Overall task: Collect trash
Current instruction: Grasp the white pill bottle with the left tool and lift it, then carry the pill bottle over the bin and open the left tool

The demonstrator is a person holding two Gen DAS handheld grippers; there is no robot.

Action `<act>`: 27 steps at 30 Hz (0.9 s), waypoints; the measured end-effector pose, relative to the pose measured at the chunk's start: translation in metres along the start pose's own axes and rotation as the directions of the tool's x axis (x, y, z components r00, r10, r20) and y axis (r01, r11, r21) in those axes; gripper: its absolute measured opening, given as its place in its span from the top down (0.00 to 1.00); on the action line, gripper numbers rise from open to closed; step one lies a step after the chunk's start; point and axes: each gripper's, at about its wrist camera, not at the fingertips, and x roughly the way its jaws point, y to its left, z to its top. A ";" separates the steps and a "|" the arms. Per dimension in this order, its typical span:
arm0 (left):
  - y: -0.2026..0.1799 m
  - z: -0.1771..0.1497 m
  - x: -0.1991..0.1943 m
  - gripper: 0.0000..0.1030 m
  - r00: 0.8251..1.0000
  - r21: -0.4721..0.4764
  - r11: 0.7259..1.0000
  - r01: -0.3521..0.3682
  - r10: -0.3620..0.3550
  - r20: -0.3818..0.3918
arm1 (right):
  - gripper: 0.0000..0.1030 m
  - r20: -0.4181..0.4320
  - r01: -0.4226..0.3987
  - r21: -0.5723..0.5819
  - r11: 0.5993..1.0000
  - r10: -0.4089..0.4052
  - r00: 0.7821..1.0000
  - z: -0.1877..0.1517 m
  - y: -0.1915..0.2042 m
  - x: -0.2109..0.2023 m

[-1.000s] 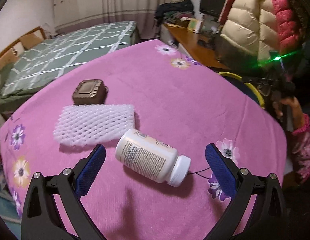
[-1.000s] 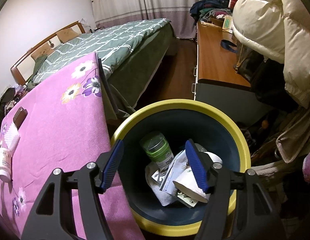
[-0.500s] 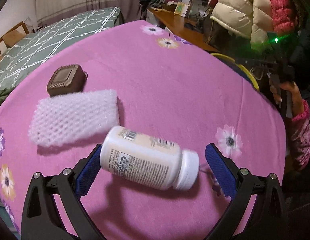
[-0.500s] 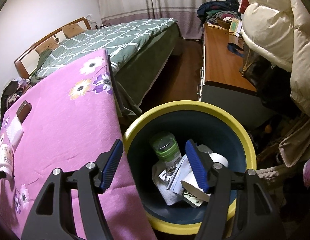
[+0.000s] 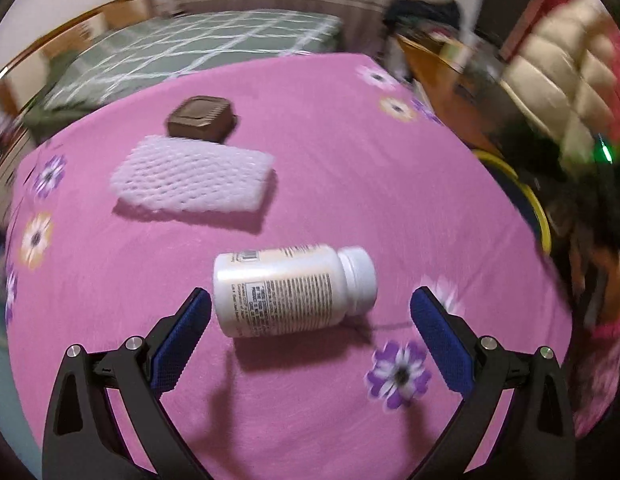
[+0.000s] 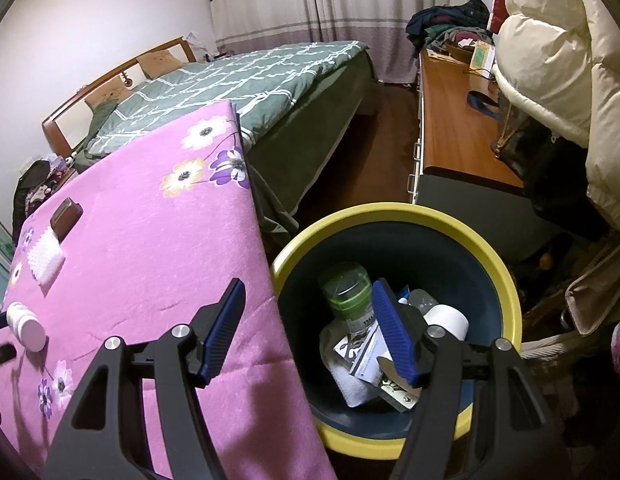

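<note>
A white pill bottle (image 5: 290, 290) lies on its side on the pink flowered tablecloth (image 5: 350, 168), cap to the right. My left gripper (image 5: 310, 332) is open, its blue pads either side of the bottle's near end, not touching it. Behind lie a white foam net sleeve (image 5: 194, 180) and a small brown box (image 5: 202, 117). My right gripper (image 6: 308, 330) is open and empty above the edge between the table and a yellow-rimmed dark bin (image 6: 394, 216) holding a green-capped bottle (image 6: 348, 294) and paper trash. The pill bottle also shows in the right wrist view (image 6: 24, 322).
The bin's yellow rim (image 5: 538, 208) sits just off the table's right edge. A green quilted bed (image 6: 246, 80) lies behind the table. A wooden desk (image 6: 454, 112) and puffy jackets (image 6: 550, 80) stand at the right.
The left gripper has pulled back and swung a little, so the pill bottle sits further ahead between the pads. The right gripper has drifted left from the bin towards the table edge.
</note>
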 end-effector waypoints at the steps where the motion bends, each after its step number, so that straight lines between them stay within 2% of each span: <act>1: -0.001 0.001 0.001 0.05 1.000 -0.027 1.000 -0.010 0.010 -0.002 | 0.39 0.000 0.000 0.002 1.000 0.000 1.000 0.000 -0.001 0.000; 10: -0.012 0.002 0.020 0.05 0.985 -0.062 0.983 -0.172 0.169 -0.039 | 0.39 0.007 -0.006 0.031 1.000 0.005 1.000 -0.004 -0.015 -0.004; 11: -0.013 0.003 0.022 0.07 0.983 -0.065 0.981 -0.181 0.179 -0.043 | 0.39 0.007 -0.006 0.033 0.999 0.006 1.000 -0.004 -0.017 -0.004; 12: -0.012 0.003 0.023 0.17 0.982 -0.070 0.980 -0.186 0.183 -0.045 | 0.39 0.008 -0.009 0.036 0.999 0.008 1.000 -0.005 -0.019 -0.005; 13: -0.012 0.003 0.023 0.19 0.981 -0.078 0.978 -0.193 0.190 -0.049 | 0.39 0.008 -0.010 0.039 0.999 0.010 1.000 -0.005 -0.021 -0.005; 19: -0.028 0.011 0.014 0.19 0.979 -0.052 0.977 -0.206 0.206 -0.006 | 0.39 0.015 -0.025 0.055 0.998 0.024 1.000 -0.010 -0.030 -0.010; 27: -0.103 0.040 0.011 0.19 0.994 0.060 0.993 -0.103 0.100 0.041 | 0.39 0.032 -0.012 0.086 0.996 0.010 0.999 -0.020 -0.052 -0.025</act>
